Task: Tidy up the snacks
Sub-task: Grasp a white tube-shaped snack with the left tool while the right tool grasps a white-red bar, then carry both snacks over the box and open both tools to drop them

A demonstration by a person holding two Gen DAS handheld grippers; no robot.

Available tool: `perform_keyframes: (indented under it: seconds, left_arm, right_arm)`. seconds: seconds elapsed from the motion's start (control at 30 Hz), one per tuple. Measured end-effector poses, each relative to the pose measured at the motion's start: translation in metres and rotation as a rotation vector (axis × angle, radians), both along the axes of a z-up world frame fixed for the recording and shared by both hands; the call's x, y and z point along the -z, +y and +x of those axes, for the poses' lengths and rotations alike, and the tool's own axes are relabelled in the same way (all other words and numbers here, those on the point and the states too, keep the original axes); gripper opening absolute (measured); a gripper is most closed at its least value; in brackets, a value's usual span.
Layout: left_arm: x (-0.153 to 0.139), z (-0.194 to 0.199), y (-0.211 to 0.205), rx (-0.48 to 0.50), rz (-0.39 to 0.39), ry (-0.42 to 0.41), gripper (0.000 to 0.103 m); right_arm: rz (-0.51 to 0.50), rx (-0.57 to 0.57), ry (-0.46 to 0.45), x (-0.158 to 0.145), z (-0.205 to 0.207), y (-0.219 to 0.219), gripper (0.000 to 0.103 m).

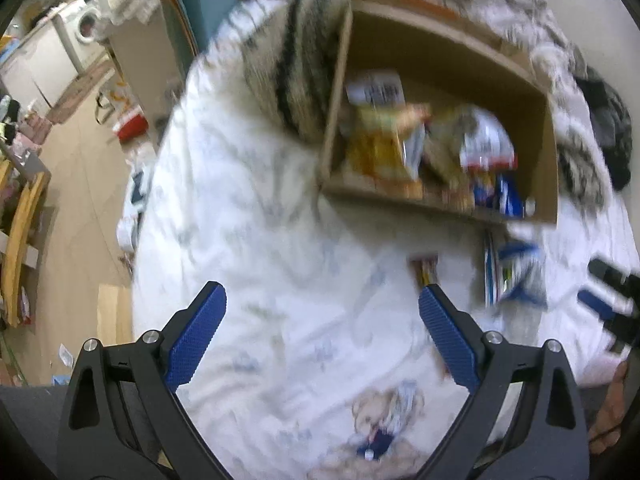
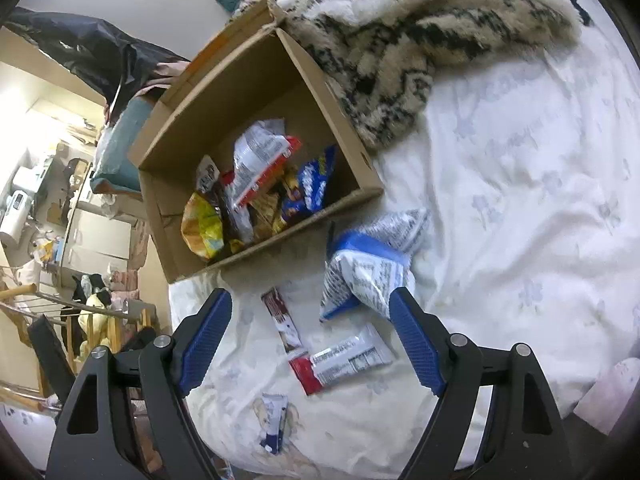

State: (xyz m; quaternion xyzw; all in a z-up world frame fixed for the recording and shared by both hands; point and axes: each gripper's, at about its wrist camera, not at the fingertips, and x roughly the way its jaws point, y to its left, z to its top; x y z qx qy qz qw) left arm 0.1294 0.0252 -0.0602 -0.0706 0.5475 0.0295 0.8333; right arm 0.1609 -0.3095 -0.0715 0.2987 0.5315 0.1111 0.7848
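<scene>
An open cardboard box [image 2: 344, 128] [image 1: 440, 52] lies on a white bed and holds several snack packets [image 2: 256, 196] [image 1: 424, 148]. On the sheet in front of it lie a blue and white bag [image 2: 368, 268] [image 1: 516, 276], a small brown bar [image 2: 282, 318] [image 1: 426, 270], a red and white bar [image 2: 340, 360] and a small blue and white packet [image 2: 274, 420] [image 1: 384, 424]. My right gripper [image 2: 310, 308] is open above the loose snacks, holding nothing. My left gripper [image 1: 322, 306] is open and empty over the bare sheet; its view is blurred. The right gripper shows at the right edge of the left wrist view [image 1: 608, 304].
A furry leopard-pattern blanket [image 2: 420, 32] [image 1: 296, 64] lies against the box. The bed sheet [image 2: 520, 200] spreads to the right. Beyond the bed edge are the floor [image 1: 80, 184], cluttered furniture, a drying rack [image 2: 60, 312] and a black bag [image 2: 92, 48].
</scene>
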Motion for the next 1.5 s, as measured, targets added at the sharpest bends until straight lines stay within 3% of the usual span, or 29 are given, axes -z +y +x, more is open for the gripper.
perform_keyframes:
  seconds: [0.13, 0.2, 0.27, 0.3, 0.4, 0.47, 0.5, 0.67, 0.87, 1.0, 1.07, 1.1, 1.17, 1.27, 1.5]
  left_arm:
    - [0.046, -0.018, -0.032, 0.158, -0.034, 0.200, 0.096]
    - [0.062, -0.028, -0.056, 0.268, -0.001, 0.247, 0.094]
    - [0.079, -0.038, -0.078, 0.374, 0.058, 0.290, 0.086]
    - [0.085, -0.041, -0.084, 0.401, 0.061, 0.311, 0.077]
    - [0.097, -0.048, -0.092, 0.428, 0.077, 0.351, 0.066]
    - [0.100, -0.051, -0.097, 0.447, 0.112, 0.350, 0.039]
    - [0.100, -0.051, -0.099, 0.460, 0.118, 0.354, 0.016]
    - [0.075, -0.044, -0.086, 0.390, 0.052, 0.301, 0.015]
    - [0.038, -0.029, -0.045, 0.173, -0.037, 0.178, 0.015]
    - [0.032, -0.022, -0.028, 0.089, -0.066, 0.148, 0.015]
    - [0.031, -0.020, -0.028, 0.080, -0.072, 0.141, 0.015]
    - [0.031, -0.018, -0.028, 0.079, -0.069, 0.139, 0.015]
    - [0.030, -0.020, -0.031, 0.087, -0.070, 0.142, 0.015]
    - [0.034, -0.017, -0.034, 0.096, -0.073, 0.145, 0.015]
    - [0.031, -0.015, -0.031, 0.081, -0.105, 0.133, 0.015]
  right_arm:
    - [-0.001, 0.007, 0.011, 0.002, -0.006, -0.001, 0.083]
    - [0.001, 0.012, 0.020, 0.004, -0.007, -0.002, 0.083]
    - [-0.004, 0.012, 0.024, 0.005, -0.007, -0.001, 0.083]
    - [-0.008, 0.012, 0.026, 0.006, -0.007, -0.001, 0.083]
    - [-0.008, 0.017, 0.038, 0.010, -0.007, -0.002, 0.083]
    - [-0.007, 0.017, 0.044, 0.012, -0.006, -0.003, 0.083]
    - [-0.009, 0.014, 0.050, 0.013, -0.006, -0.002, 0.083]
    - [-0.013, -0.020, 0.100, 0.025, -0.004, 0.005, 0.083]
    - [0.014, -0.100, 0.220, 0.053, -0.005, 0.026, 0.083]
    - [0.169, 0.007, 0.382, 0.093, -0.014, 0.032, 0.083]
    - [0.170, 0.049, 0.428, 0.106, -0.016, 0.040, 0.076]
    - [0.167, 0.061, 0.431, 0.109, -0.016, 0.043, 0.068]
    - [0.143, 0.100, 0.422, 0.111, -0.013, 0.046, 0.064]
    - [0.045, 0.112, 0.375, 0.107, -0.006, 0.054, 0.047]
    - [-0.135, -0.007, 0.304, 0.100, -0.009, 0.079, 0.033]
